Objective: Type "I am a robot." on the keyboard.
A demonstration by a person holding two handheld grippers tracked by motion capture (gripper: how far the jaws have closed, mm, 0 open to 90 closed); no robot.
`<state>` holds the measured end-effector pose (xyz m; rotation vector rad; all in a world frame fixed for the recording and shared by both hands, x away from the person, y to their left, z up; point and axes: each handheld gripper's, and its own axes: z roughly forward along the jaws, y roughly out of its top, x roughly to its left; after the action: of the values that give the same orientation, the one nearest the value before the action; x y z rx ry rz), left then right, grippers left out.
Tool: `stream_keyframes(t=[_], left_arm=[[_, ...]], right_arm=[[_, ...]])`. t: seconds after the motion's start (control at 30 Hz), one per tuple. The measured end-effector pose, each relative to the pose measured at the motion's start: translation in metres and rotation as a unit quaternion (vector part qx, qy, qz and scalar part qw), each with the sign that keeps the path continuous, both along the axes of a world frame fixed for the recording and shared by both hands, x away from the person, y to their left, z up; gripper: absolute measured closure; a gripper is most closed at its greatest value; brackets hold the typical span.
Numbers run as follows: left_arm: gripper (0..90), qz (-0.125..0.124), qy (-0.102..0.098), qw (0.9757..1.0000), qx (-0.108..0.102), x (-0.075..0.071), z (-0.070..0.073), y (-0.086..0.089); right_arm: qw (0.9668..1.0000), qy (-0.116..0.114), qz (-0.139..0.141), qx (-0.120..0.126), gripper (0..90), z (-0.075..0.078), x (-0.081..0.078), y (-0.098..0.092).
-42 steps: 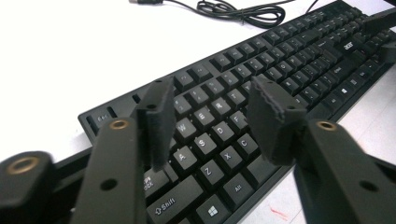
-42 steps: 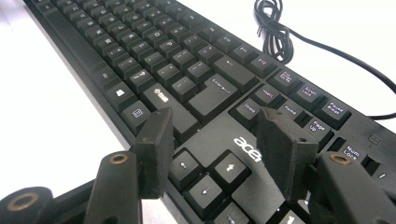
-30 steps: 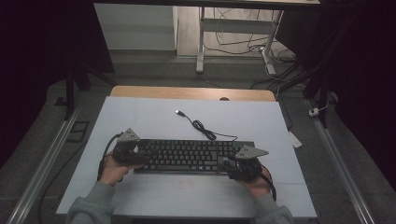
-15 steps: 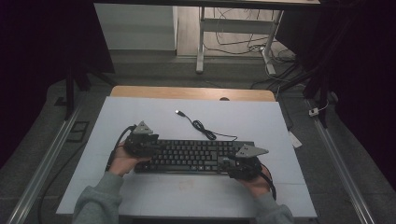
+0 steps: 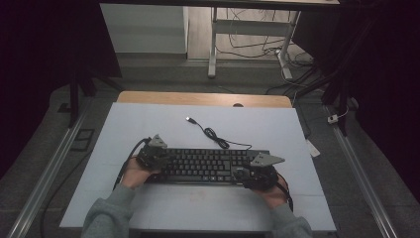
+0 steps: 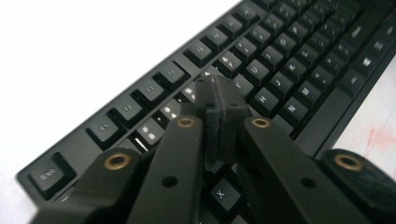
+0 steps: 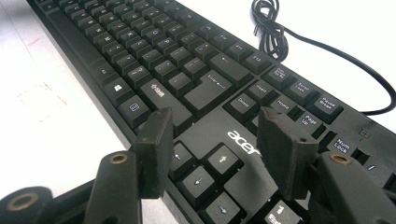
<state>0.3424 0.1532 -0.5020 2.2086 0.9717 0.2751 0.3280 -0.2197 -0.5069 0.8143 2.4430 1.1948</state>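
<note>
A black Acer keyboard (image 5: 208, 166) lies across the near middle of the white table. Its cable (image 5: 218, 139) runs back to a USB plug (image 5: 189, 119). My left gripper (image 5: 159, 157) hangs over the keyboard's left end. In the left gripper view the keyboard (image 6: 280, 60) lies under the left gripper (image 6: 218, 100), whose jaws have just been closing and now meet pad to pad with nothing between them. My right gripper (image 5: 243, 173) is at the keyboard's right end. In the right gripper view the right gripper (image 7: 215, 140) stands open above the arrow keys of the keyboard (image 7: 154, 51).
The white table top (image 5: 148, 124) has bare room behind and in front of the keyboard. A wooden strip (image 5: 203, 98) edges its far side. Metal rails (image 5: 44, 178) run along both sides. Desk legs (image 5: 213, 44) and floor cables (image 5: 297, 59) lie beyond.
My left gripper moved right onto the keyboard's left end and its jaws went from wide open to shut. The right gripper and the keyboard stayed where they were.
</note>
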Motion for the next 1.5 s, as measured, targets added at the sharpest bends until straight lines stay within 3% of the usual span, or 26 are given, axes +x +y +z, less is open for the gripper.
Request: stream_keyframes(t=[0.27,0.53,0.73,1.2,1.3,1.5], left_arm=[[88.6,-0.003,0.008,0.9998,0.020,0.004,-0.012,-0.008],[88.7,0.003,0.008,0.9998,0.020,0.005,-0.015,-0.008],[88.8,0.005,0.002,0.9999,0.015,0.004,-0.015,-0.008],[87.8,0.018,-0.017,0.9995,-0.022,-0.001,-0.002,0.002],[83.5,0.022,-0.019,0.9992,-0.027,-0.001,0.000,0.004],[65.1,0.029,-0.020,0.9985,-0.041,-0.004,0.005,0.007]], right_arm=[[1.0000,-0.001,-0.002,0.000,46.3,0.000,0.000,-0.002],[1.0000,-0.001,-0.004,-0.003,46.3,0.000,0.000,-0.003],[1.0000,-0.002,-0.004,-0.004,46.3,0.000,0.000,-0.003],[1.0000,-0.003,-0.004,-0.005,46.3,0.000,0.000,-0.002],[1.0000,-0.003,-0.003,-0.005,46.3,0.000,0.000,-0.002],[1.0000,-0.003,-0.002,-0.008,46.3,0.000,0.000,-0.002]])
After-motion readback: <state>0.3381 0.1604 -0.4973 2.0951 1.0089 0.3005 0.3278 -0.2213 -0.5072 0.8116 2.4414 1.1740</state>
